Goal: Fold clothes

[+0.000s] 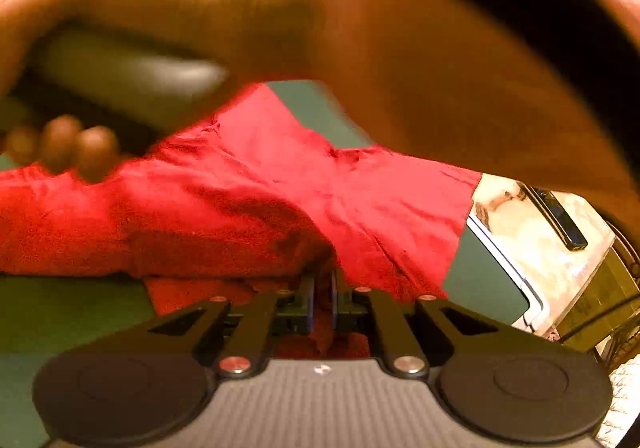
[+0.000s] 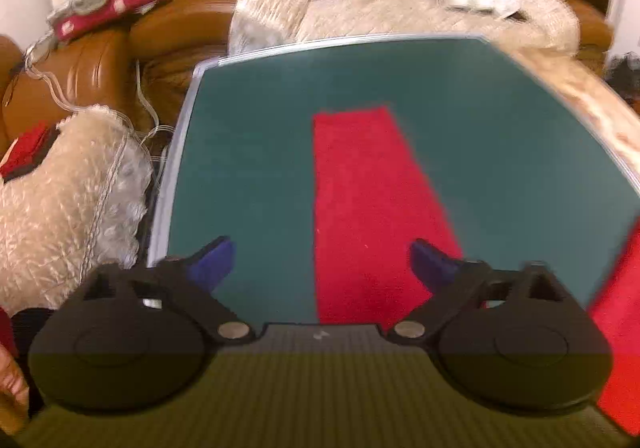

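Left gripper point(image 1: 323, 288): pressed together, pinching a fold of the red garment point(image 1: 256, 191) right at its tips.
Right gripper point(image 2: 320, 260): spread wide, nothing between its fingers, hovering over the green surface point(image 2: 248, 151).
Garment from the right gripper: a long red strip point(image 2: 368, 207) runs straight ahead, its long axis along the gripper's pointing line.
Nearer hand: the left, already holding cloth.
Likely next: right gripper drops onto the strip.
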`<state>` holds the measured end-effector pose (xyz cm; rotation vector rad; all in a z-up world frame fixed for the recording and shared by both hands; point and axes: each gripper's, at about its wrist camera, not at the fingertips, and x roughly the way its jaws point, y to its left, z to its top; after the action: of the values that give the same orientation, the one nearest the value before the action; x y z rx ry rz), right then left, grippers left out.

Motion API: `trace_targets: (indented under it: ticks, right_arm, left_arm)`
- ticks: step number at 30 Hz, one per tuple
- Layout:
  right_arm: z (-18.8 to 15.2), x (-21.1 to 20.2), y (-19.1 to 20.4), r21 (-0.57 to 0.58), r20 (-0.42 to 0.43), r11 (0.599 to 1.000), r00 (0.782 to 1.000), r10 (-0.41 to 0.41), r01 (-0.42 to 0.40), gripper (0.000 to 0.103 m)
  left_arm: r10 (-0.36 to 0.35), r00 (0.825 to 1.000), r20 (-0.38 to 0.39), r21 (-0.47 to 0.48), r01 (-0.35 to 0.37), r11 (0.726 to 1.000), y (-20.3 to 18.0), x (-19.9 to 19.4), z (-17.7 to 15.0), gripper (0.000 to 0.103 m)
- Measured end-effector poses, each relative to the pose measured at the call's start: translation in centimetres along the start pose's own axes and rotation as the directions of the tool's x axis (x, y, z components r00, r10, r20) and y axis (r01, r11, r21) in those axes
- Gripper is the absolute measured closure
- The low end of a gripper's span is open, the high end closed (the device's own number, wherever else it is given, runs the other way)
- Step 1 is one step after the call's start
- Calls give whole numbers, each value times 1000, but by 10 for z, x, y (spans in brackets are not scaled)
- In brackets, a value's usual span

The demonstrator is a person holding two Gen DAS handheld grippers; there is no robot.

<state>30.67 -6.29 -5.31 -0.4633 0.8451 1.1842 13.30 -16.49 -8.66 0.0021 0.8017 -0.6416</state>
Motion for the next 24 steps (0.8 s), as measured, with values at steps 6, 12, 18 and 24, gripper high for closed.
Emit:
trace_targets:
  ticks: [6, 12, 18, 24]
  right_arm:
    - [29, 48, 5, -67, -79, 997, 997, 26, -31, 29]
    - [44, 69, 20, -77, -134, 996, 990, -46, 36, 68]
    - [42, 64, 3, 44, -154, 995, 985, -77, 84, 99]
    - [8, -20, -45, 330, 48, 934, 985, -165, 140, 100]
  left_arm:
    - [-18, 1000, -3, 14, 18, 1000, 0, 4, -4, 94]
    - [-21, 1000, -3, 17, 21, 1000, 9, 4, -4, 95]
    - [-7, 1000, -9, 42, 8, 999, 6, 5, 2, 94]
    - [14, 1000, -20, 88, -12, 996, 1, 0, 3, 95]
